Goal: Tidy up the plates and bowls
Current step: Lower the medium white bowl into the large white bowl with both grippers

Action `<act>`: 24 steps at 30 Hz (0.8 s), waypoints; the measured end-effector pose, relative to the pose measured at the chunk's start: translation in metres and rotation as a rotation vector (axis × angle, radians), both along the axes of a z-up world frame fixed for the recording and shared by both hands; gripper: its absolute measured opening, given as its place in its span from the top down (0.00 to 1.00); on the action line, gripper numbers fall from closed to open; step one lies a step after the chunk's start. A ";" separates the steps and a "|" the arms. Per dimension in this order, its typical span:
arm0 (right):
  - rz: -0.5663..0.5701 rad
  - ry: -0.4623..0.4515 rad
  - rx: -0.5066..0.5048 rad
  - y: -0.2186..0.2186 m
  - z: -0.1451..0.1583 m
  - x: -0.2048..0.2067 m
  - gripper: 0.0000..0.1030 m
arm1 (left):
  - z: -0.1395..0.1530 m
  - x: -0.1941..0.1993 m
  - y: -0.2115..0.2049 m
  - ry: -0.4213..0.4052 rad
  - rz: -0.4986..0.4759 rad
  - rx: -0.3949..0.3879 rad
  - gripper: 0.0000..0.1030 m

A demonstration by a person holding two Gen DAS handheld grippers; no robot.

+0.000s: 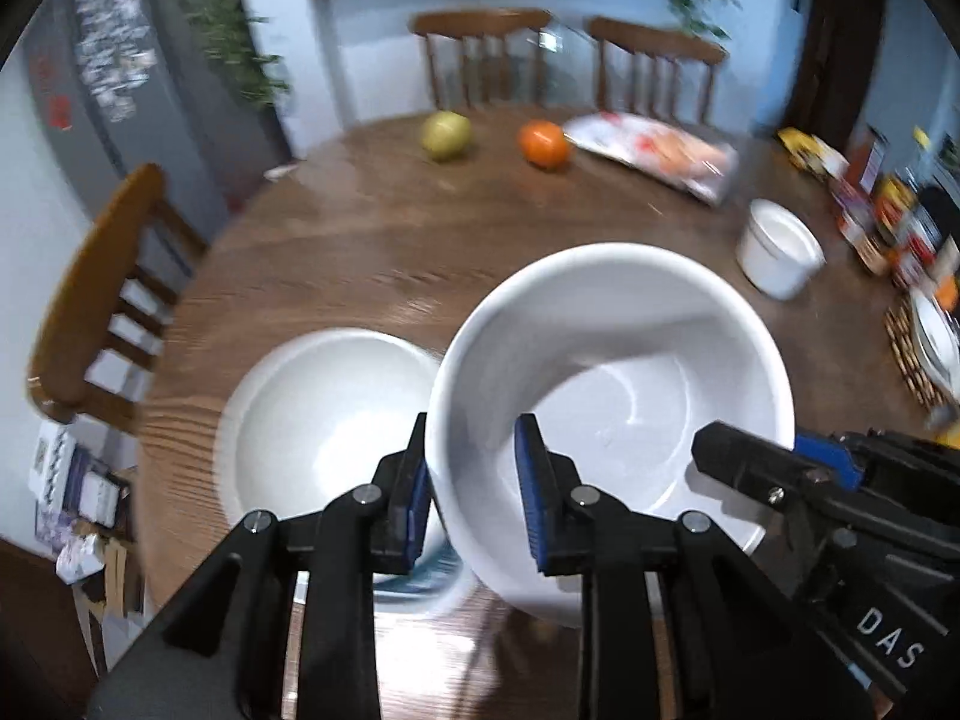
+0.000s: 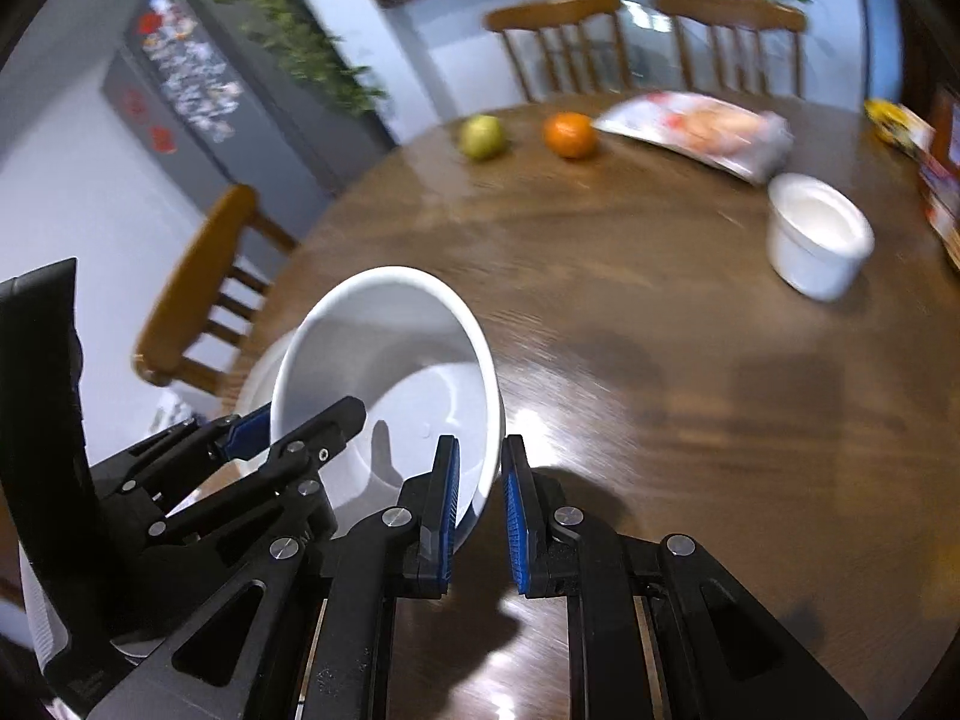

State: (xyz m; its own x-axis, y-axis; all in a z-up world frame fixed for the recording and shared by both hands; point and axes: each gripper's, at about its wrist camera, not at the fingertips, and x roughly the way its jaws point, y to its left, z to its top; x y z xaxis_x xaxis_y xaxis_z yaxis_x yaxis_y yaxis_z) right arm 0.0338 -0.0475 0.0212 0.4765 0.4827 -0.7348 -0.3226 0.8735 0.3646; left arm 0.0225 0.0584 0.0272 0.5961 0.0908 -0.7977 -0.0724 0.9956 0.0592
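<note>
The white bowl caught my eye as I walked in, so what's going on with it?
A person holds the large white bowl by its rim with two claws: the left claw straddles the near wall, the right claw the opposite side. The bowl is tilted above the wooden table, right beside a white plate. A small white cup stands farther off.

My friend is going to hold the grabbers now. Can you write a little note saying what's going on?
Left tool: shut on the near-left rim of the tilted white bowl.
Right tool: shut on the same bowl's right rim.
A second white bowl sits just left of it on the wooden table. A small white cup stands apart, far right.
Done: bowl gripped and tilted.
Left: probably nest it into the second bowl, then fetch the cup.
</note>
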 end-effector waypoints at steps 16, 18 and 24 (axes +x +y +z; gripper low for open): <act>0.221 0.077 -0.150 0.126 -0.038 0.036 0.83 | -0.048 0.011 0.105 0.167 0.215 -0.057 0.72; 0.209 0.077 -0.163 0.124 -0.040 0.037 0.83 | -0.049 0.012 0.105 0.170 0.215 -0.057 0.72; 0.184 0.060 -0.151 0.119 -0.035 0.039 0.83 | -0.038 0.007 0.110 0.116 0.228 -0.078 0.72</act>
